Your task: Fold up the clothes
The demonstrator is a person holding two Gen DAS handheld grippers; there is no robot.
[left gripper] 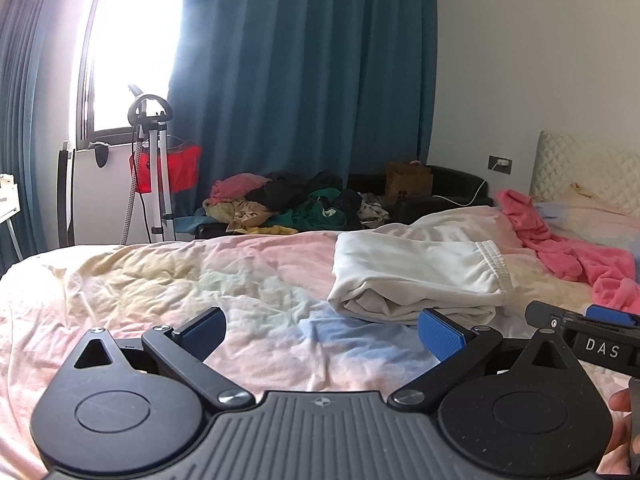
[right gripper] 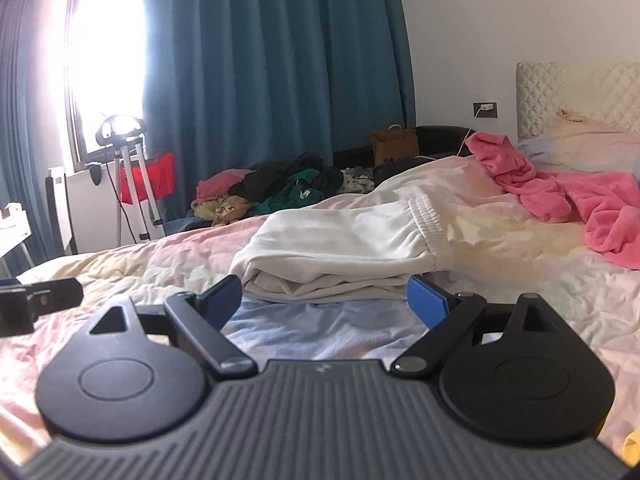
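My left tool (left gripper: 322, 330) stands wide open over the bed (left gripper: 160, 280) with nothing between its blue pads, only rumpled pastel cover beneath. Ahead of it and to its right lie the white trousers (left gripper: 416, 276), already folded into a thick, flat bundle: smooth on top, several layers stacked at the near edge, the rounded fold at the left end and the gathered elastic waistband (left gripper: 496, 264) at the right end. My right tool (right gripper: 324, 300) is also spread wide and empty; in its own view the near layered edge of the trousers (right gripper: 340, 252) sits just beyond the fingertips, roughly centred between them, and I see no pad touching the cloth.

To the left of the bundle the cover is open and bare out to the bed's far edge, with room to move. Beyond that edge a heap of mixed clothes (left gripper: 288, 204) sits low against the blue curtain (left gripper: 304, 68), and a garment steamer stand (left gripper: 154, 160) stands by the window. To the right of the waistband there is a short stretch of free cover, then a pink fleece garment (right gripper: 560, 196) sprawled toward the headboard (right gripper: 580, 96), near the trousers but apart from them.
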